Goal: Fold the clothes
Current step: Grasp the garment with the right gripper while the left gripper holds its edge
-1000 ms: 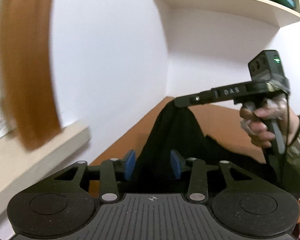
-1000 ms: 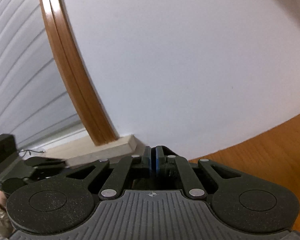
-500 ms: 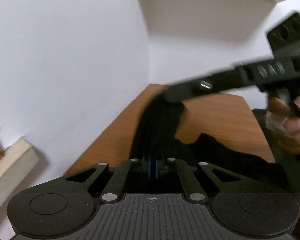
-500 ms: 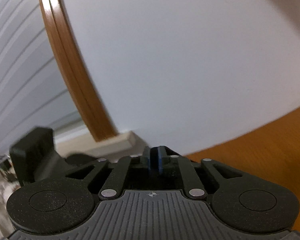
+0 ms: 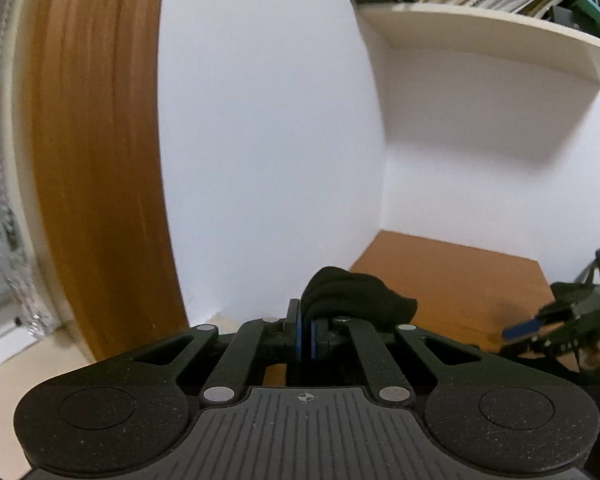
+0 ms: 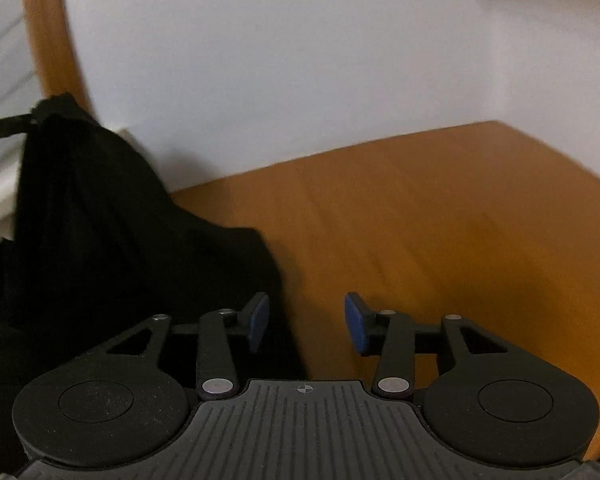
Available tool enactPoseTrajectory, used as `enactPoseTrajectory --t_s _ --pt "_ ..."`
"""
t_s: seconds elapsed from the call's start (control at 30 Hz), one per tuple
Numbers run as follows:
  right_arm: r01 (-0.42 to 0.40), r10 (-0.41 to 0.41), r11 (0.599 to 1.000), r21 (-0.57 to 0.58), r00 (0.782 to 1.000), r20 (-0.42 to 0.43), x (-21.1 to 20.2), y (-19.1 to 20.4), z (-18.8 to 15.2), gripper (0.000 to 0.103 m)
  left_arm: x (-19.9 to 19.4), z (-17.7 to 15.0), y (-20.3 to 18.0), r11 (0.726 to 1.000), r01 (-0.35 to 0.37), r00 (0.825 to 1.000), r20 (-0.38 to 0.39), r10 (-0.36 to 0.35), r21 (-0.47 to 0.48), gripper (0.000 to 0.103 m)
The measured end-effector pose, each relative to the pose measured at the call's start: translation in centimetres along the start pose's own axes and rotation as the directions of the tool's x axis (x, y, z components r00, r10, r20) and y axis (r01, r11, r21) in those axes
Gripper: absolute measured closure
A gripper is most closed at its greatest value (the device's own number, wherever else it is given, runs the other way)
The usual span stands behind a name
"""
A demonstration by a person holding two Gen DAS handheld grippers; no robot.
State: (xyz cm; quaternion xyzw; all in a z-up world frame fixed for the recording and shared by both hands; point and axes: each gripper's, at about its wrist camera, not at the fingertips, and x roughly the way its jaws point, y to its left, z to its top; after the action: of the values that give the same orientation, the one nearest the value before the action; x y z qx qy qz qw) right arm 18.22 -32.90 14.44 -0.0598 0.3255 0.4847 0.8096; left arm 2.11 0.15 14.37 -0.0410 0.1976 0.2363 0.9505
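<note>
A black garment (image 6: 100, 232) hangs from a raised corner at the left of the right wrist view and spreads down onto the wooden table (image 6: 420, 208). My left gripper (image 5: 306, 330) is shut on a bunched fold of that black garment (image 5: 352, 292), lifted above the table (image 5: 452, 276). My right gripper (image 6: 306, 324) hovers low over the table, its jaws opening with bare wood between the blue pads (image 6: 354, 322); the cloth's edge lies just left of its left finger. In the left wrist view the right gripper (image 5: 540, 326) shows blurred at the right edge.
White walls close the table's far corner. A white shelf (image 5: 500, 36) with books hangs above on the right. A brown wooden frame (image 5: 96, 160) and a pale sill (image 5: 20, 364) stand at the left.
My left gripper closed on the black cloth and lifted it. My right gripper let go of the cloth, dropped toward the table and tipped down, and its jaws have spread apart.
</note>
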Motion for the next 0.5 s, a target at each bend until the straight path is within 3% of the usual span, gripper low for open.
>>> enactPoseTrajectory --t_s 0.07,0.17,0.37,0.5 --pt "-0.046 0.046 0.999 -0.003 0.999 0.0 -0.1 0.7 -0.3 0.06 -1.0 -0.2 -0.5 1.0 -0.007 1.0 -0.004 0.007 0.015 0.099" --pt "-0.029 0.028 0.997 -0.067 0.999 -0.026 0.1 2.7 -1.3 0.063 -1.6 -0.7 -1.0 0.999 -0.015 0.999 -0.032 0.016 0.032 0.099" --pt "-0.073 0.07 0.988 -0.139 0.997 -0.025 -0.6 6.1 -2.9 0.094 -2.6 -4.0 -1.5 0.999 -0.035 0.996 -0.076 0.035 0.008 0.099" --pt "-0.106 0.101 0.97 -0.217 0.994 -0.032 -2.2 8.0 -3.6 0.094 -3.6 -6.3 -1.1 0.999 -0.04 0.995 -0.092 0.038 -0.018 0.099"
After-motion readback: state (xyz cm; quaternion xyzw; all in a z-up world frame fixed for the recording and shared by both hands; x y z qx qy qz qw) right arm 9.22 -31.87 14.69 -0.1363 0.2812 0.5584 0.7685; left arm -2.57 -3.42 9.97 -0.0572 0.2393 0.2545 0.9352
